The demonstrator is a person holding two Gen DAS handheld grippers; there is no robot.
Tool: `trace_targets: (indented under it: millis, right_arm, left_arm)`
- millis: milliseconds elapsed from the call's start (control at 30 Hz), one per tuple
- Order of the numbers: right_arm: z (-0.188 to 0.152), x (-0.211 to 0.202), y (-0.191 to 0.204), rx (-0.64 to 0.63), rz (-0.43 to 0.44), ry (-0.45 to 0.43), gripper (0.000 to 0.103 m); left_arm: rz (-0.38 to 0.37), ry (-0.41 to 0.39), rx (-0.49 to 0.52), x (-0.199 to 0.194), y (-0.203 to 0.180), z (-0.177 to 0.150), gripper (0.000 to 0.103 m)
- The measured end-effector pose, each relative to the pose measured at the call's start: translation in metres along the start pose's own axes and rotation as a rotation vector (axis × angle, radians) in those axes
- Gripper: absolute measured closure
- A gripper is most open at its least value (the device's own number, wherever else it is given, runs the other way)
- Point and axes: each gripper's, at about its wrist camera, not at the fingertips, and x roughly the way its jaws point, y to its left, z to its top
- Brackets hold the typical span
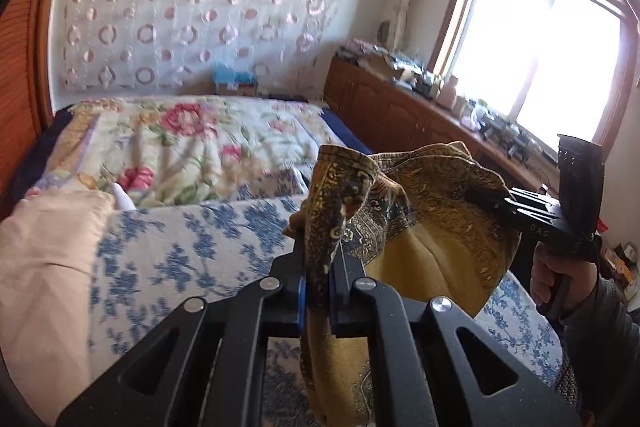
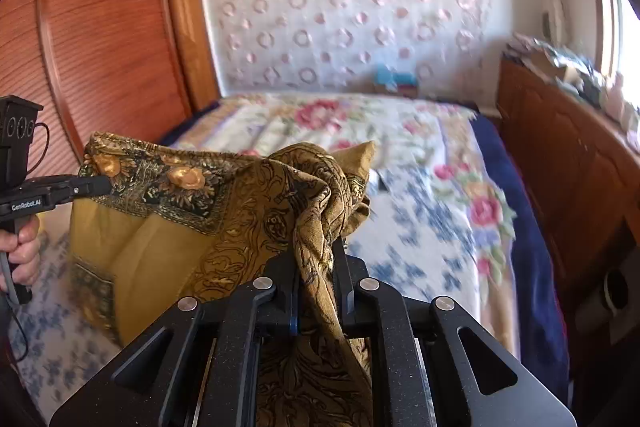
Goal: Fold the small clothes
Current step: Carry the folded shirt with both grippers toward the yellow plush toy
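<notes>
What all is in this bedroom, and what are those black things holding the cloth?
scarf: one, mustard-gold with dark patterned borders, lifted above the bed between the two tools
floral quilt: one, cream with pink flowers, far half of the bed
blue-flowered cover: one, white and blue, near half of the bed
pillow: one, peach, left edge of the bed
wall hanging: one, white with pink rings, behind the bed
cabinet: one long, brown wood, under the window, top cluttered
window: one, wood-framed, bright, on the right
slatted panel: one, reddish wood, on the left
left tool: one, black, clamped on a bunched scarf corner
right tool: one, black, clamped on another corner
hands: two, each gripping a tool handle
</notes>
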Motion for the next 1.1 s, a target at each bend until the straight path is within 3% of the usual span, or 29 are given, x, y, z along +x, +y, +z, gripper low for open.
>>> trace_targets:
  millis: [200,300,467,733,967,1100]
  right_arm:
    - [0.043,0.015,0.061,-0.093,0.106,-0.051,0.095]
    - [0.066,0.036,0.103,-0.156,0.170,-0.065,0.095]
    - [0.107,0.073,0.179,-0.273,0.275,-0.084,0.095]
    - [0.155,0.155,0.288,-0.464,0.366,-0.049,0.095]
    - [0.156,0.220,0.361,-0.568,0.408,0.013,0.095]
    - [0.149,0.241,0.384,-0.589,0.424,0.035,0.095]
  left_arm:
    - [0.113,-0.103,-0.038,-0.071,0.052,-0.006,0.098]
    - [0.207,-0.178,-0.080,-0.110,0.086,-0.017,0.098]
    - [0.339,-0.225,-0.151,-0.143,0.135,-0.035,0.098]
    - [0.460,-0.203,-0.267,-0.143,0.194,-0.078,0.098]
    - [0.499,-0.144,-0.304,-0.146,0.210,-0.118,0.098]
    - [0.508,-0.122,-0.313,-0.148,0.216,-0.122,0.098]
